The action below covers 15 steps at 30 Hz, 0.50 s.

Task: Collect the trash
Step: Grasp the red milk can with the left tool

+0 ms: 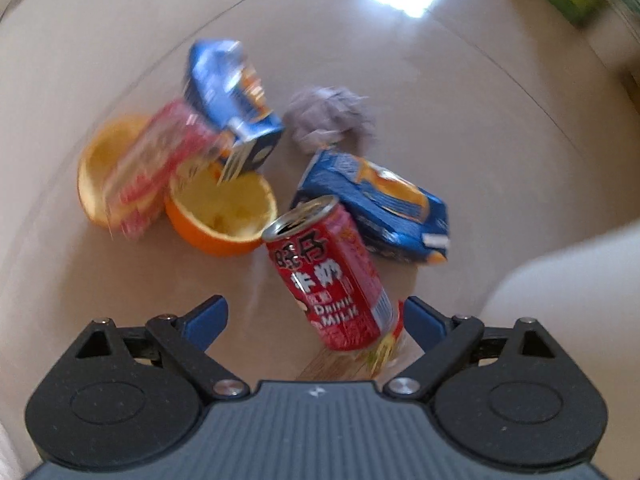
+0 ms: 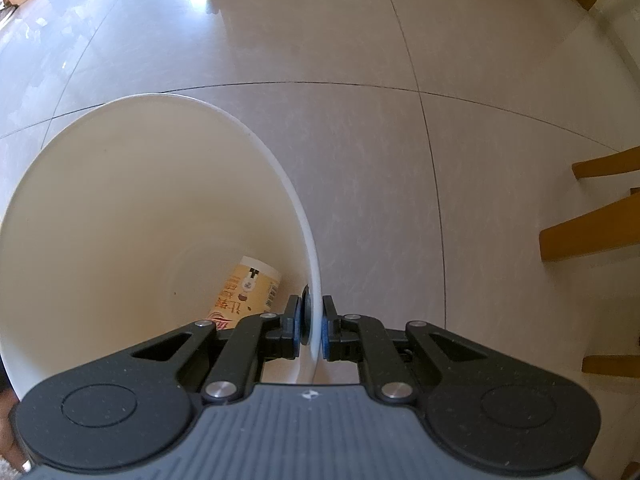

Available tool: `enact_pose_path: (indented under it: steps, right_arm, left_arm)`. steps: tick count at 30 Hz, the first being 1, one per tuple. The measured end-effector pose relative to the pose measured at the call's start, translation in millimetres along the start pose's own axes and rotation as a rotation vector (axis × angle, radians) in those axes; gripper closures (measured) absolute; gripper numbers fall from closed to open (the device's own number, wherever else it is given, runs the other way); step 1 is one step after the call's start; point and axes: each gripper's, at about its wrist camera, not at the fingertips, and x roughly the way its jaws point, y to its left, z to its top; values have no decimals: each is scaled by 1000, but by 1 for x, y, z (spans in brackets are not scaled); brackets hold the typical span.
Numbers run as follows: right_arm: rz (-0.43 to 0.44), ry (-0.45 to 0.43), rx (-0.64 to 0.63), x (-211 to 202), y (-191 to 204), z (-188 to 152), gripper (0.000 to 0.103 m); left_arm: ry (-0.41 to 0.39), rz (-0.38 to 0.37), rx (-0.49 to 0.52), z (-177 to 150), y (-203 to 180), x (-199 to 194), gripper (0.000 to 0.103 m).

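White bucket [image 2: 132, 184], apparently one carton [image 2: 246, 294] inside

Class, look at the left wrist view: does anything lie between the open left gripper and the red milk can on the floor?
Nothing visible does. The red milk can lies tilted on the floor with its lower end already between the open jaws of the left gripper. The orange peel and blue wrapper lie beyond it.

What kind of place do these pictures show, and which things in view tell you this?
Probably a room in a home, seen at floor level. The glossy tiled floor carries household rubbish: a red milk can, orange peel halves and crushed blue cartons. Wooden furniture legs stand near a white bucket.
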Motion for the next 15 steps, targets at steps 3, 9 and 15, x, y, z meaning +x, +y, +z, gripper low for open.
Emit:
enact_pose_path:
  steps: [3,9,15]
  right_arm:
    - [1,-3,-1,-1,0,0,91]
    - [2,-9,-1,-2,-1,-2,91]
    - [3,-10,1,-1,-1,-3,91]
  left_arm:
    - [-4,-6,-121,1,3,9,12]
    - [-26,40,-221,4,-2,23,25]
    - [-18,36,-233,10,-3,35,41]
